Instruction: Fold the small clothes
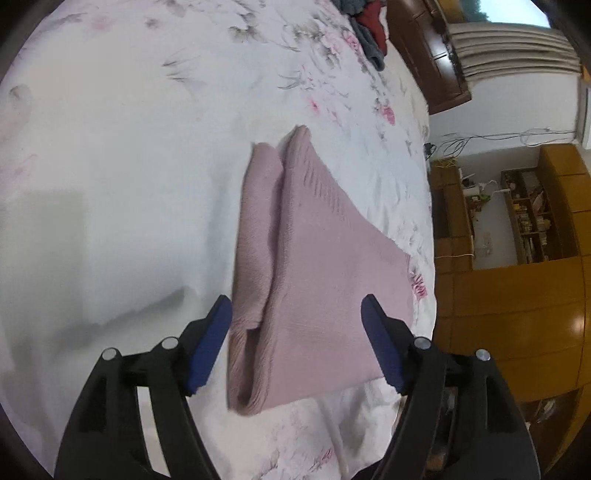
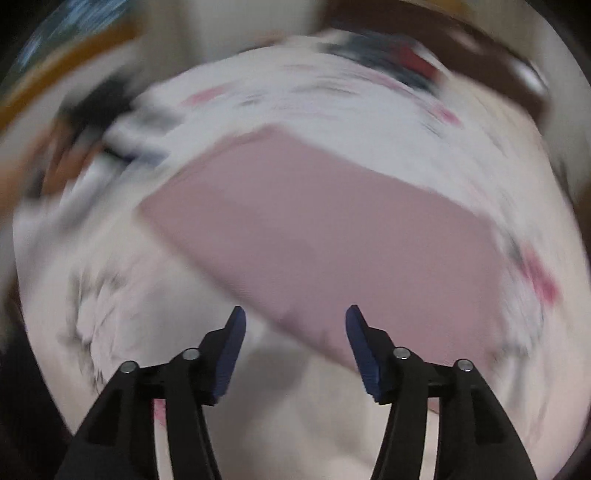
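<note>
A pink knitted garment (image 1: pixel 314 266) lies folded on the flowered white bedsheet (image 1: pixel 129 166), its layered edge running down the left side. My left gripper (image 1: pixel 297 306) hovers open over its near end, blue pads either side of the cloth and nothing held. In the right wrist view the same pink garment (image 2: pixel 325 229) shows as a blurred flat slab. The right gripper (image 2: pixel 295 314) is open just above its near edge, holding nothing. That view is heavily motion-blurred.
A heap of dark blue and red clothes (image 1: pixel 369 26) sits at the far end of the bed. The bed's right edge (image 1: pixel 430 229) drops to a wooden floor with wooden shelves (image 1: pixel 528 214) and a dark headboard (image 1: pixel 428 48) beyond.
</note>
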`<state>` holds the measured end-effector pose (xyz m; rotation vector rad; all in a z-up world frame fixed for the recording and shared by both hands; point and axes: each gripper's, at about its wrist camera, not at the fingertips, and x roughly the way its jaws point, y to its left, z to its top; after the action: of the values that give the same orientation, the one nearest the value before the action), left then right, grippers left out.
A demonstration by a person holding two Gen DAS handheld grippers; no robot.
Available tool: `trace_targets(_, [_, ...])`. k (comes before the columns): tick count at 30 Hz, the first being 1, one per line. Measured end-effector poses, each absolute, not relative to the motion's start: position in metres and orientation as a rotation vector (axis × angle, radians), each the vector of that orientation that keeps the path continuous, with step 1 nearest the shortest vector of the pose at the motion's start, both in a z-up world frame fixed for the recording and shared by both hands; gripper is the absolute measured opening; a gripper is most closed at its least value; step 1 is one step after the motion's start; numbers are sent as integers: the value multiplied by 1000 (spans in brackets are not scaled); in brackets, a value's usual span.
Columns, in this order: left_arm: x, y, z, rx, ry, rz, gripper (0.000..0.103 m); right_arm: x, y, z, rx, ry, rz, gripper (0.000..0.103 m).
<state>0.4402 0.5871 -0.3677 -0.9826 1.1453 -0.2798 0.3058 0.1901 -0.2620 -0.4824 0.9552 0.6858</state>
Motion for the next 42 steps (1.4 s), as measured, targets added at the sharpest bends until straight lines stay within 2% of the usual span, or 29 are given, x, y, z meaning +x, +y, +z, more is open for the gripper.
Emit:
trace_targets(2, [440,583,-364,-976,1153,-293,77,269,246,-277,-657,841,713,64])
trace_targets(5, [444,583,-364,-976,1147,-317,80,244,296,-295,-824,716,684,64])
trace_targets(14, [458,593,-368,-1006,1118,-354,81,247,366,-349,-1088,578,540,61])
trace_targets(16, [457,596,-372,-1027,1114,-362,81,249,375,-357,-1119,553,516,59])
trace_targets(18, [458,599,-375,-1039,1115,-361,81,257,388,-365,-1149,536,498,52])
trace_targets(21, [459,601,-379,-1038,1128,-351,81,268,405,-376,-1182,523,484,37])
trace_targets(24, [461,604,-382,-1063,1134,-354,81,284,412,-376,-1165,518,472,27])
trace_targets(26, [462,605,-381,-1075,1134,-362,81,292,410,-369,-1112,546,476,11])
trace_targets(33, [482,588,-389,-1105,1197,-420,83,301,385,-318,-926,562,478,10])
trace_targets(42, [556,540,-416,-1009,1353,-407,81,303,379,-308,-871,570,487,10])
